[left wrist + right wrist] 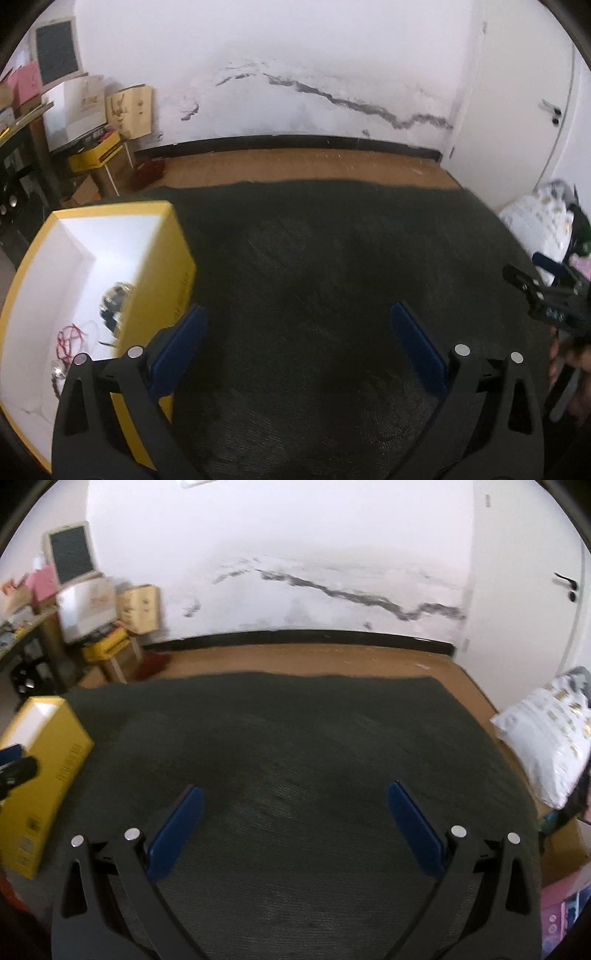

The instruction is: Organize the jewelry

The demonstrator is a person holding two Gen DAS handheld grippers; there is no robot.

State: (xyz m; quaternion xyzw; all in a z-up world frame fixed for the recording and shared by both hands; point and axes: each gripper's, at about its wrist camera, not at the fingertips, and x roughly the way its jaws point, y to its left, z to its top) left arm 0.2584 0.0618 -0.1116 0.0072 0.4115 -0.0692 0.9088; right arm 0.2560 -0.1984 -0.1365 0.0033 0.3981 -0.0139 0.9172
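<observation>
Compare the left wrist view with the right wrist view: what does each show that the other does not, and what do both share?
Only the left wrist view looks down into the yellow box, showing its white interior with a red cord and a blurred metallic piece. Only the right wrist view shows the box's long outer side with printing and a pink item at lower right. Both share the dark mat, the cracked white wall, the patterned white pillow, and open jaws on the left gripper and right gripper, nothing held.
</observation>
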